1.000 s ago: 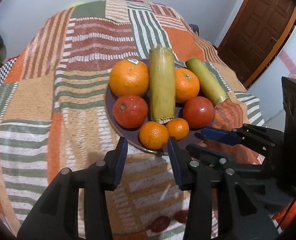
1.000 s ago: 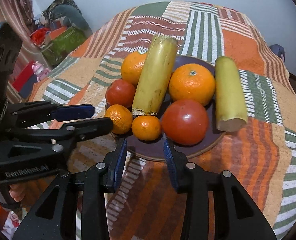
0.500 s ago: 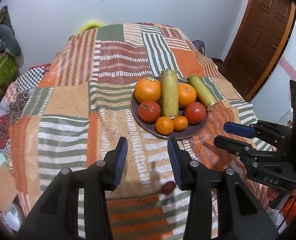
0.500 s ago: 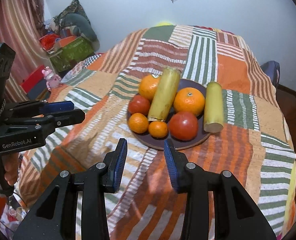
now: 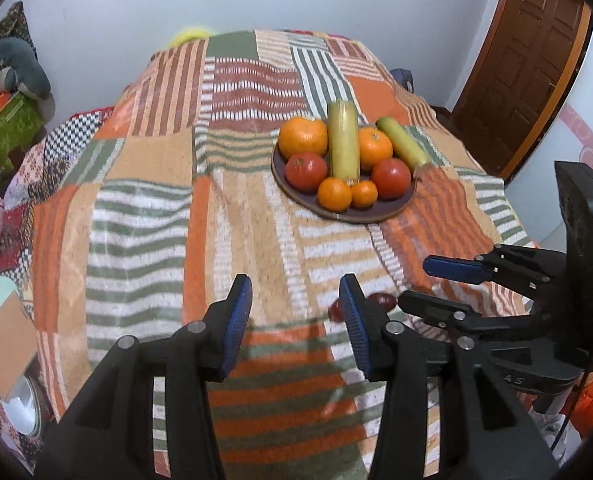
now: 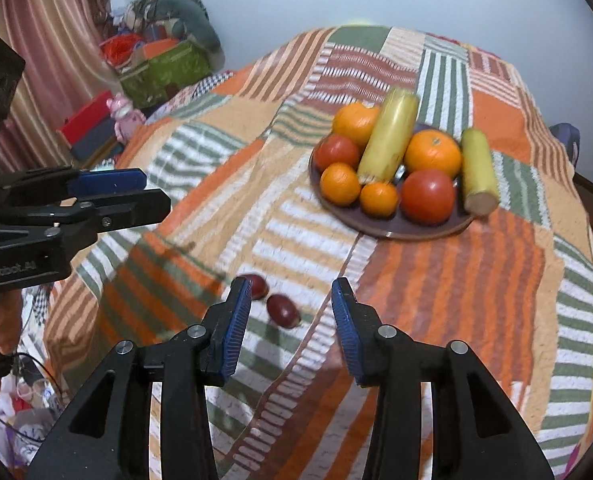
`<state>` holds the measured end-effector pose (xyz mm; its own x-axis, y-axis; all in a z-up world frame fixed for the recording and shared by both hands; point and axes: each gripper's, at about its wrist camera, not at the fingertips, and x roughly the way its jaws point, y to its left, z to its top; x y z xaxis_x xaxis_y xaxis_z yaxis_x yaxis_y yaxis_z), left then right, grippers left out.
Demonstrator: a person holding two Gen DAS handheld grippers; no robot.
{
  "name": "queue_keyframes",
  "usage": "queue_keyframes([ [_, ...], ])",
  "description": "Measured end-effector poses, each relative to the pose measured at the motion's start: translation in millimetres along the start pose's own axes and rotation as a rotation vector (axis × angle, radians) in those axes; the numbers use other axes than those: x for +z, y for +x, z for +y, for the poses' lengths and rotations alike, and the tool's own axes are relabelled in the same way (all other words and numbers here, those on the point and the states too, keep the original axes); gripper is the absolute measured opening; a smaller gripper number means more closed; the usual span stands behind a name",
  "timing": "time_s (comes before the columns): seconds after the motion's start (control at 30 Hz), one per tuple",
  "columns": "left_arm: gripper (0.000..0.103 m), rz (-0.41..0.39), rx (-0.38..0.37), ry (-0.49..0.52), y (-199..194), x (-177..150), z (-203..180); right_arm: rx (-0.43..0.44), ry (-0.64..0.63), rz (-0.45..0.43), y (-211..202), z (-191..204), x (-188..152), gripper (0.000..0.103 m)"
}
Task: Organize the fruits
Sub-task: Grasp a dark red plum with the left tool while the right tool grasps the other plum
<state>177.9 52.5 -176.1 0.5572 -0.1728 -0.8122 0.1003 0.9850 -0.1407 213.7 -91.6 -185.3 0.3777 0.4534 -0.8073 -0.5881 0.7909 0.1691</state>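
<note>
Left gripper (image 5: 295, 322): wide open, empty, hovering over the near edge of the cloth (image 5: 144, 216).
Right gripper (image 6: 291, 320): wide open, nothing held, over the near cloth, just right of the two dates.
Change: both grippers pulled well back from the plate within the last second; fruit that filled the views now sits far off at 1 o'clock. Probably a pause between steps, or a turn toward the strays.
Dates (image 6: 282, 310): two small dark-red fruits loose on the cloth, off the plate, at 11 o'clock from the right gripper; one partly hidden behind its left finger (image 6: 232, 322). Likely the remaining work.
Plate (image 6: 384, 232): dark, round, well apart from both grippers, loaded with fruit.
Mandarins (image 6: 339, 184): two small ones at the plate's near rim.
Tomatoes (image 6: 427, 196): two, one on either side of the mandarins.
Oranges (image 6: 432, 153): two large ones at the far side.
Centre stalk (image 6: 388, 138): long axis from 7 to 1 o'clock in the right view, cut end nearest, between the oranges.
Right stalk (image 6: 478, 170): long axis roughly 6 to 12 o'clock, cut end nearest, lying over the plate's right rim.
</note>
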Motion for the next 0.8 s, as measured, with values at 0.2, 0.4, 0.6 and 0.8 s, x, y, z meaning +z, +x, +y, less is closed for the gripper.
queue_keyframes([
  [0.2,0.045,0.055,-0.019,0.007,19,-14,-3,-0.003,-0.015,0.042,16,5,-5,0.038],
  [0.4,0.045,0.087,-0.035,0.01,34,-18,-8,0.0,-0.013,0.082,32,5,-8,0.038],
  [0.6,0.045,0.113,-0.049,0.018,46,-21,-14,0.019,-0.011,0.073,30,1,-10,0.021],
  [0.8,0.045,0.129,-0.075,0.033,55,-21,-24,0.013,0.001,0.04,16,-7,-13,0.02],
])
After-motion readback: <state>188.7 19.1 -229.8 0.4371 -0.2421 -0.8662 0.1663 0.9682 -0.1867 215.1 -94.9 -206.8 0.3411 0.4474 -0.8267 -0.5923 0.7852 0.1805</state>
